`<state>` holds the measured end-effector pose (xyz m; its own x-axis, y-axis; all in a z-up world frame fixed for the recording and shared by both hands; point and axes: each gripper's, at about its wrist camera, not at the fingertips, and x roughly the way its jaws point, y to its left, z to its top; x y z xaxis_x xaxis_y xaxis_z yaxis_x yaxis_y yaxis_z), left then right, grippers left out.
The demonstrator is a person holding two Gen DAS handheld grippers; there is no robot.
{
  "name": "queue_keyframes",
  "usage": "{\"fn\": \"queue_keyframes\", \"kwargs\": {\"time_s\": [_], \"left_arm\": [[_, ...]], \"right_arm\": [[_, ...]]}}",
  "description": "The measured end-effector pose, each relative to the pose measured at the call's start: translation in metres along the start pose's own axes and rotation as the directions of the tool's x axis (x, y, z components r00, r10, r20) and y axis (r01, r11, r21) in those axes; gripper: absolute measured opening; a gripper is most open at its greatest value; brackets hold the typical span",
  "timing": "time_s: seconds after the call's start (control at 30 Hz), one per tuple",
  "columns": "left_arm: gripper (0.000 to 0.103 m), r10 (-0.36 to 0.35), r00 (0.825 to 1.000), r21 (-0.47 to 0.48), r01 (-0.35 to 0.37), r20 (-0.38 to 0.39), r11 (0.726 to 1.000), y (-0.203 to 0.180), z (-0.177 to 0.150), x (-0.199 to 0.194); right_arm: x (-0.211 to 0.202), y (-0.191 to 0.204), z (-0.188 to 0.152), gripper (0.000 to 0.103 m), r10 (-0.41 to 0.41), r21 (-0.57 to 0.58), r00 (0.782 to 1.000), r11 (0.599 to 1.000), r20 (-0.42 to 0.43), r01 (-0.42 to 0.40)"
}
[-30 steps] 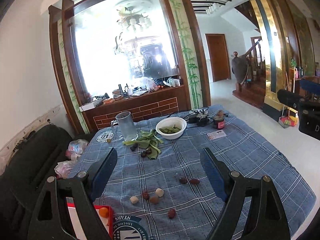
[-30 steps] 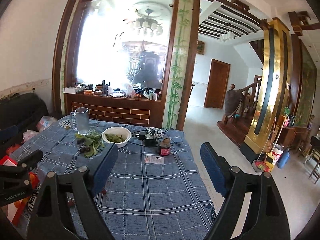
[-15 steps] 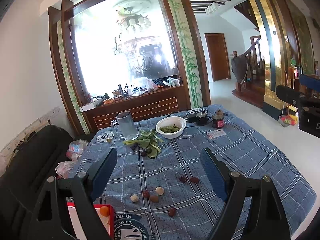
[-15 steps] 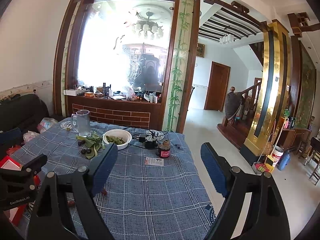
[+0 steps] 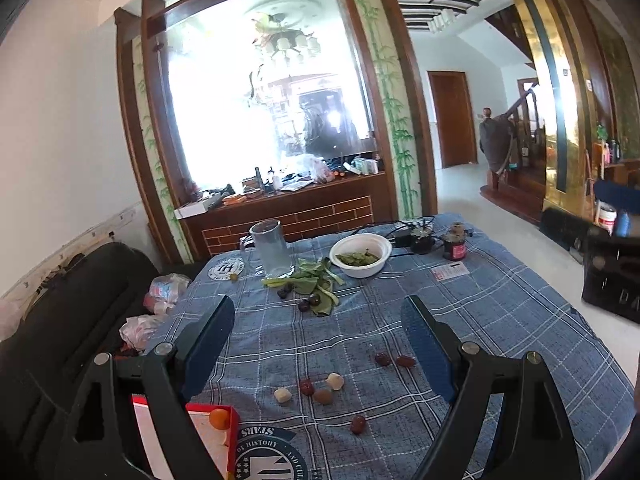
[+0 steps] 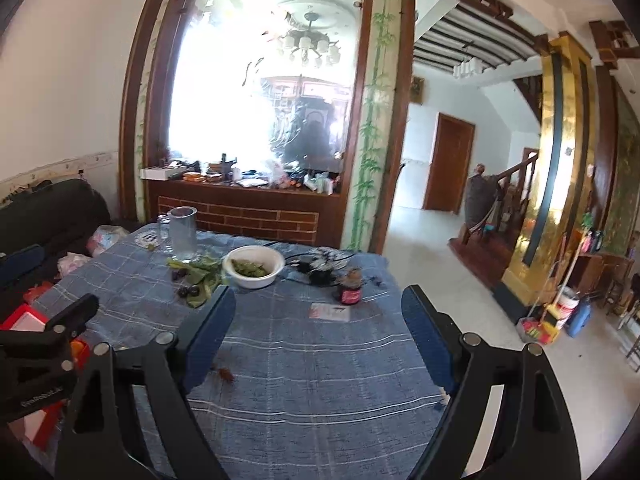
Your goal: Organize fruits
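Little had shifted over the past second: both grippers hung above the blue plaid tablecloth (image 5: 500, 304) much as before, the views only drifting slightly. The left gripper (image 5: 318, 344) had its fingers spread wide with nothing between them; the right gripper (image 6: 318, 336) was likewise wide apart and empty. A red box (image 5: 200, 432), half hidden behind the left finger (image 5: 208, 344), held one small orange fruit (image 5: 219, 417). Scattered fruits (image 5: 316, 390), red, brown and pale, lay on the cloth below and between the left gripper's fingers, touching neither. Two more red fruits (image 5: 394, 360) sat just beside its right finger (image 5: 426, 344). From the right wrist, only one reddish fruit (image 6: 226, 375) showed, near that gripper's left finger (image 6: 208, 336); the others were cut off. Farther back stood a glass mug (image 5: 272, 248) and a white bowl (image 5: 362, 256), its green contents hard to identify.
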<state>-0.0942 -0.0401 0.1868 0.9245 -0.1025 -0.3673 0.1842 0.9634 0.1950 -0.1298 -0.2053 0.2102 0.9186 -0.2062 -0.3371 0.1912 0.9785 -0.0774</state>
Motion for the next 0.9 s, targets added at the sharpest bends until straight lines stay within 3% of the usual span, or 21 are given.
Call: {"fn": "queue_keyframes", "kwargs": {"time_s": [0.37, 0.9], "left_arm": [[0.086, 0.076, 0.997, -0.036, -0.075, 0.019, 0.997, 0.022, -0.004, 0.006], [0.087, 0.113, 0.994, -0.049, -0.113, -0.009, 0.992, 0.035, -0.012, 0.017]], "right_arm": [[0.01, 0.042, -0.005, 0.085, 0.078, -0.041, 0.997, 0.996, -0.024, -0.078], [0.018, 0.056, -0.002, 0.085, 0.087, -0.052, 0.995, 0.995, -0.042, -0.089]]}}
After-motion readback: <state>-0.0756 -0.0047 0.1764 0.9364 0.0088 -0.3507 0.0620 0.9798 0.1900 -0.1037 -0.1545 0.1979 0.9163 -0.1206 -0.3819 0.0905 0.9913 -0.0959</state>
